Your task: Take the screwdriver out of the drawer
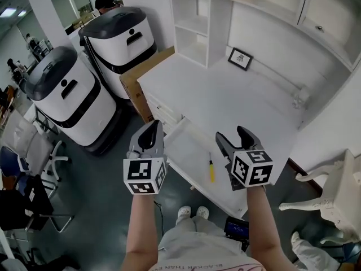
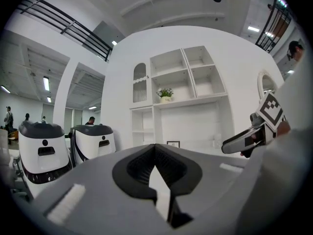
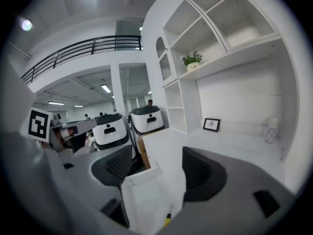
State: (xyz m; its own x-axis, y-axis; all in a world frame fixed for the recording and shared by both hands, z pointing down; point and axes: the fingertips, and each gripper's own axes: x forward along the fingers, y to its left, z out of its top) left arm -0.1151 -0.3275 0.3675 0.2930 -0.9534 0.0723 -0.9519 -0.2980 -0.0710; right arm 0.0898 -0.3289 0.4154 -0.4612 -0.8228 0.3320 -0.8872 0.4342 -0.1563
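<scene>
White desk (image 1: 237, 95), drawer (image 1: 190, 151) standing open: yellow-handled screwdriver (image 1: 211, 169) lying inside. Right gripper (image 1: 232, 135) hovering near it, jaws spread, empty. Left gripper (image 1: 151, 130) hovering alongside, jaws clenched, empty.

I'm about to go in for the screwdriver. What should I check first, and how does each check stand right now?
1. Drawer pulled open: ok.
2. Screwdriver in plain sight on the drawer floor, with nothing lying on it: ok.
3. Right gripper fingers apart with nothing between them: ok.
4. Right gripper aimed at the screwdriver: ok. In the right gripper view it shows low between the fingers.
5. Right fingers down at the handle: not ok. They are above it and not touching.
6. Left gripper shut, empty and off to the drawer's left: ok.
</scene>
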